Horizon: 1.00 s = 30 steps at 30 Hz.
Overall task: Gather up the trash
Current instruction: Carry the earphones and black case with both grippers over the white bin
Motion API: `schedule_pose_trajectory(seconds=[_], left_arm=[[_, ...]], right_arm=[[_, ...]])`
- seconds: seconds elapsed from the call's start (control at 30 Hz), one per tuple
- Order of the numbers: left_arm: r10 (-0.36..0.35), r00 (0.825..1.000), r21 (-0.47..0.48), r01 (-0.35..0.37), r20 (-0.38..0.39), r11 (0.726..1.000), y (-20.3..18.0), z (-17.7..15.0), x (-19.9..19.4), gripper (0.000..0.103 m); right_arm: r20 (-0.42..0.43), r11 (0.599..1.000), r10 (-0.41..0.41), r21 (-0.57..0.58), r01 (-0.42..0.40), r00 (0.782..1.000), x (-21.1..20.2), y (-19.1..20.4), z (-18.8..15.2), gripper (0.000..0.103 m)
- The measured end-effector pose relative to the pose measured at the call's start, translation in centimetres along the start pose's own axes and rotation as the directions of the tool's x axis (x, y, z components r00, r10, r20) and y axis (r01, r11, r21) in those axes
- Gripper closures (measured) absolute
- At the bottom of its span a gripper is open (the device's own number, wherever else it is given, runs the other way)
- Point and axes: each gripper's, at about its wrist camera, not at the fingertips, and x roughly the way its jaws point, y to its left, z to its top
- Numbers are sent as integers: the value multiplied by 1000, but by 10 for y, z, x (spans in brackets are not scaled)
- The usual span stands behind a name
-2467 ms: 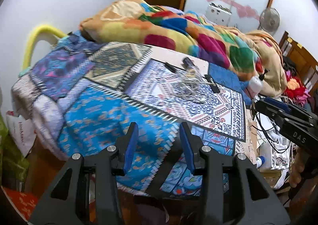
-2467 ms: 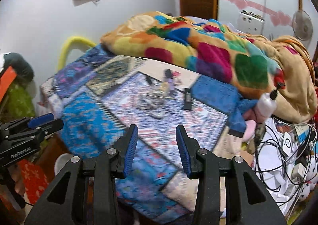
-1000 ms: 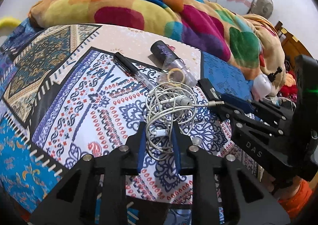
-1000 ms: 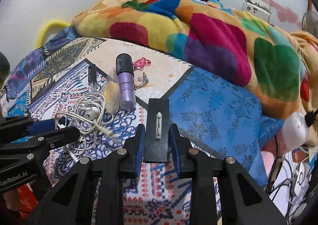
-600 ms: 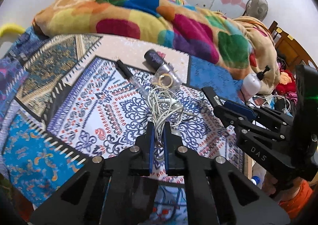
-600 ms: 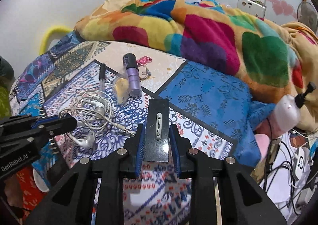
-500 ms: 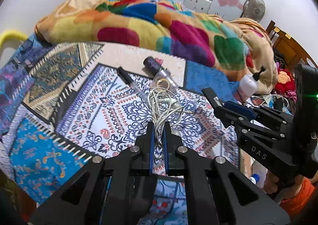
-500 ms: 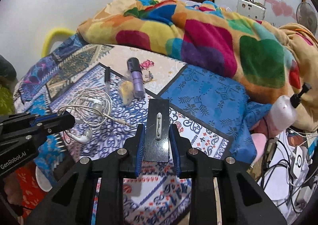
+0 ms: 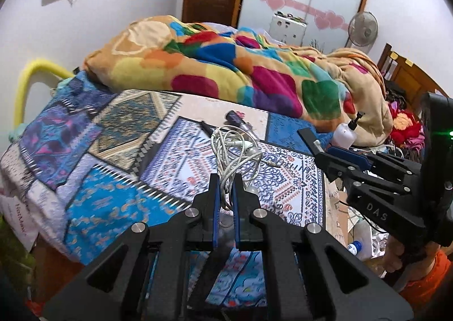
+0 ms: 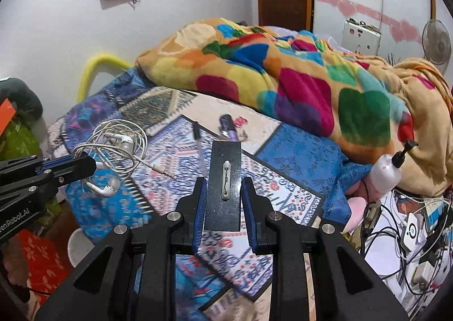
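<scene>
Bedding noted: a patchwork bedspread [image 9: 93, 151] under a bunched, multicoloured fleece blanket [image 9: 226, 71]. A purple tube [image 10: 228, 127] and a dark pen [image 10: 196, 129] lie on the bedspread. Left tongs [image 9: 225, 179] are clenched on tangled white earphones [image 9: 235, 151], held above the bed. Right tongs [image 10: 223, 182] are clamped on a flat black rectangular case [image 10: 225, 179].

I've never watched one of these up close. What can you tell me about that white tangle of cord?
It is a pair of white wired earphones, loosely coiled: thin rubbery-looking cord, two glossy earbuds, and a metal jack plug sticking out to one side. The left gripper is shut on a bunch of its strands, and the coil hangs clear above the patterned bedspread.
</scene>
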Motion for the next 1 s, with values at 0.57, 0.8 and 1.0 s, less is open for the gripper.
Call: schedule_pose_trajectory(seconds=[0.57,0.8,1.0], left_arm=[[129,989,-84,-123,66,989,77,-49,-107,96],[198,978,-138,-187,65,973,126,-85,-142,96],[256,966,-204,-246,22,948,179,-127,-157,96]], right_arm=[[55,989,125,-83,-120,991,-51,111,-5,81],[37,975,181,-136,-175,983,-51,164,-12,81],[-1,956,231,-187,-227,973,-40,214,-20,81]])
